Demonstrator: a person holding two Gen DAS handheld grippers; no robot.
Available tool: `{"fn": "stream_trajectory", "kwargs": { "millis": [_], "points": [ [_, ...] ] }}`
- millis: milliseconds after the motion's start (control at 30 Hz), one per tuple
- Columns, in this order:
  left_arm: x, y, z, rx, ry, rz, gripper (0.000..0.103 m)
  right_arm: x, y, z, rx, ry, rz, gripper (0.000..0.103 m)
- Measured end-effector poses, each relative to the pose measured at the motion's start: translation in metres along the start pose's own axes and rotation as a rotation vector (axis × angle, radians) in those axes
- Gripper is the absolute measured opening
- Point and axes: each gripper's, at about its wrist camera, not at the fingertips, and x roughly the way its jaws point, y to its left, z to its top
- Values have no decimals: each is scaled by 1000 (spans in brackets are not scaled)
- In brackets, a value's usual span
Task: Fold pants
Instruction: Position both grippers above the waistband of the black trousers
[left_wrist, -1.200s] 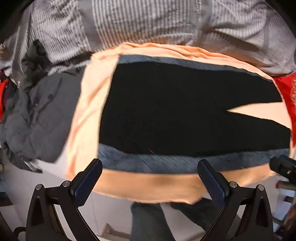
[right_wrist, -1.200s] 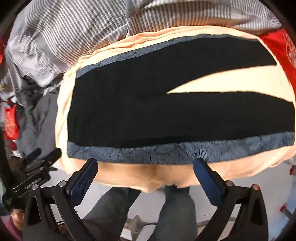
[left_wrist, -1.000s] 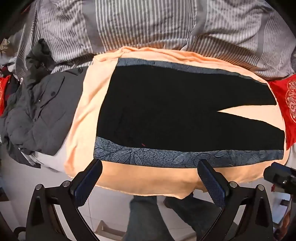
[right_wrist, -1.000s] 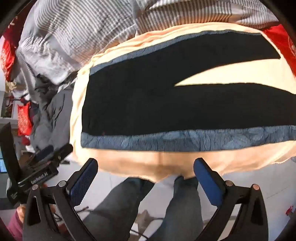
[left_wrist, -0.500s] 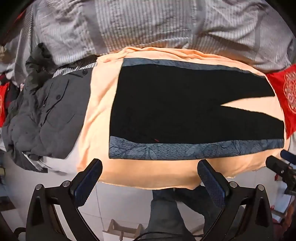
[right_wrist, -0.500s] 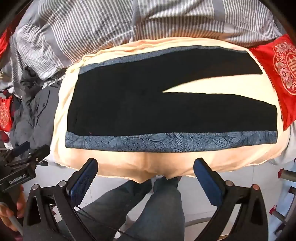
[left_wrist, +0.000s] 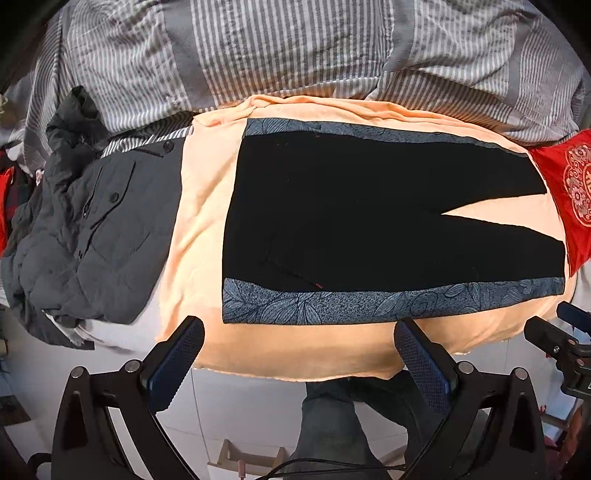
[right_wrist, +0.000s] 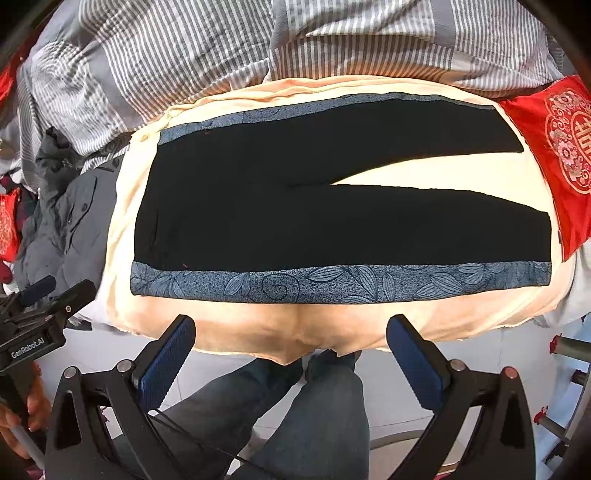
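Black pants (left_wrist: 362, 218) with blue leaf-patterned side stripes lie flat on a peach sheet (left_wrist: 199, 206), waist to the left, legs spread in a V to the right. They also show in the right wrist view (right_wrist: 295, 206). My left gripper (left_wrist: 299, 354) is open and empty, held above the near bed edge by the waist end. My right gripper (right_wrist: 291, 350) is open and empty, above the near edge by the middle of the pants. Each gripper shows at the edge of the other's view.
A dark grey jacket (left_wrist: 92, 236) lies heaped left of the pants. A grey striped duvet (left_wrist: 295, 48) runs along the far side. A red embroidered cushion (right_wrist: 554, 147) sits by the leg ends. The person's legs (right_wrist: 317, 413) stand on the white floor below.
Both grippers have pulled back and up from the bed, so the whole pants now show smaller and sharper. Both stay open.
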Motion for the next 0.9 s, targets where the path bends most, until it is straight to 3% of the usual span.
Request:
{"fn": "stream_trajectory", "kwargs": {
  "millis": [900],
  "points": [
    [6,-7,12,37,-5,-14,103,8,-1,10,20,31,-16,103]
  ]
}}
